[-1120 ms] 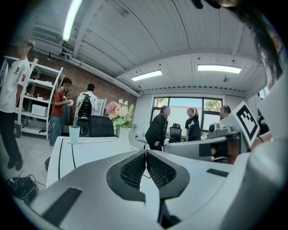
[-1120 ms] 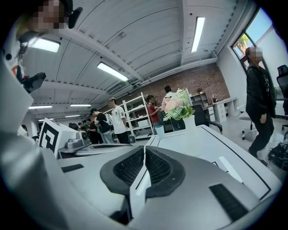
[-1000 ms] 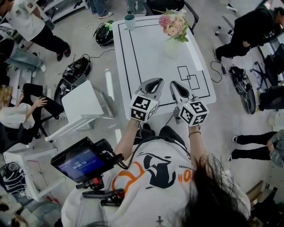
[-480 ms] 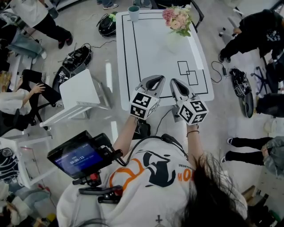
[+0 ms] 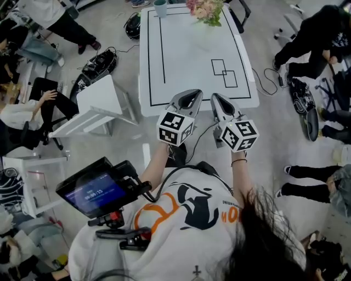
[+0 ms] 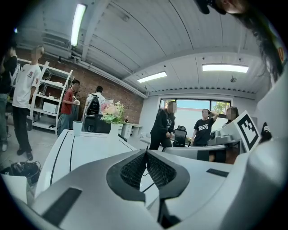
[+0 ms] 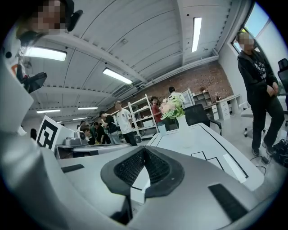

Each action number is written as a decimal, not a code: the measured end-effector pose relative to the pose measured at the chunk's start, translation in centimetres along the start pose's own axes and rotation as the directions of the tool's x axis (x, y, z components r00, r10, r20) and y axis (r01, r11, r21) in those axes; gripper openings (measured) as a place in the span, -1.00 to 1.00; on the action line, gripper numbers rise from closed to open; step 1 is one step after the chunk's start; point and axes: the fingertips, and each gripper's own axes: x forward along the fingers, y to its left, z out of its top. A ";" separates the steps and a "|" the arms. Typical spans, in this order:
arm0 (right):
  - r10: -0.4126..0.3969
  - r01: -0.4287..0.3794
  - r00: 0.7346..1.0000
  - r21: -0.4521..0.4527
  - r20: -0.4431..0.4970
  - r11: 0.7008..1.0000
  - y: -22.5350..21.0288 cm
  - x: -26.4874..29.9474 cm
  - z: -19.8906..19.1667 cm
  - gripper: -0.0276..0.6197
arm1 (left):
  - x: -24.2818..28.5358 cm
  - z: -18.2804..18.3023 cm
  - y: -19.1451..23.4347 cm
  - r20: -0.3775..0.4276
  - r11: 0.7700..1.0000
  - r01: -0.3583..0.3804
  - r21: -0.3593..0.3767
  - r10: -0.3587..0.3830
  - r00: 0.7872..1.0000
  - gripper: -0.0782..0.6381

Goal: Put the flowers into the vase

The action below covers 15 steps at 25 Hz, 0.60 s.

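Now | left tongs (image 5: 189,92): closed, empty | right tongs (image 5: 217,96): closed, empty | flowers (image 5: 207,9): in vase (image 7: 183,122), far table (image 5: 189,55) end

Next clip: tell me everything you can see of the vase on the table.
The vase is slim, white and matte-looking, perhaps ceramic. It stands upright near the far edge of the white table. It already holds the flowers, pink and cream blooms with green fern-like leaves that spread wider than the vase itself. Only the table and the stems touch it.
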 end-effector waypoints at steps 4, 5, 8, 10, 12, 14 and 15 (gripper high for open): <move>0.009 -0.009 1.000 0.008 0.001 1.000 -0.1 -3.8 -1.5 -0.87 | -1.1 -1.6 -4.1 -0.008 1.000 -0.011 0.004 0.012 1.000 -0.75; 0.011 -0.011 1.000 0.010 0.003 1.000 0.0 -4.6 -1.8 -0.87 | -1.3 -2.0 -5.0 -0.009 1.000 -0.015 0.007 0.015 1.000 -0.75; 0.020 -0.020 1.000 0.013 0.014 1.000 0.6 -6.8 -2.6 -0.87 | -2.6 -3.0 -7.3 -0.014 0.999 -0.026 0.024 0.026 1.000 -0.75; 0.018 -0.019 1.000 0.012 0.023 1.000 1.2 -8.6 -2.9 -0.87 | -3.6 -3.5 -8.9 -0.017 0.999 -0.030 0.035 0.031 0.999 -0.75; 0.018 -0.018 0.999 0.008 0.032 1.000 1.6 -10.1 -3.1 -0.87 | -4.4 -3.8 -10.2 -0.016 0.999 -0.033 0.040 0.034 0.999 -0.75; 0.023 -0.023 0.999 0.006 0.039 1.000 1.8 -10.6 -3.1 -0.87 | -4.7 -3.9 -10.5 -0.013 0.998 -0.038 0.042 0.038 0.999 -0.75; 0.026 -0.026 0.999 0.006 0.041 1.000 1.8 -10.6 -3.1 -0.87 | -4.7 -3.9 -10.5 -0.013 0.998 -0.041 0.044 0.041 0.999 -0.75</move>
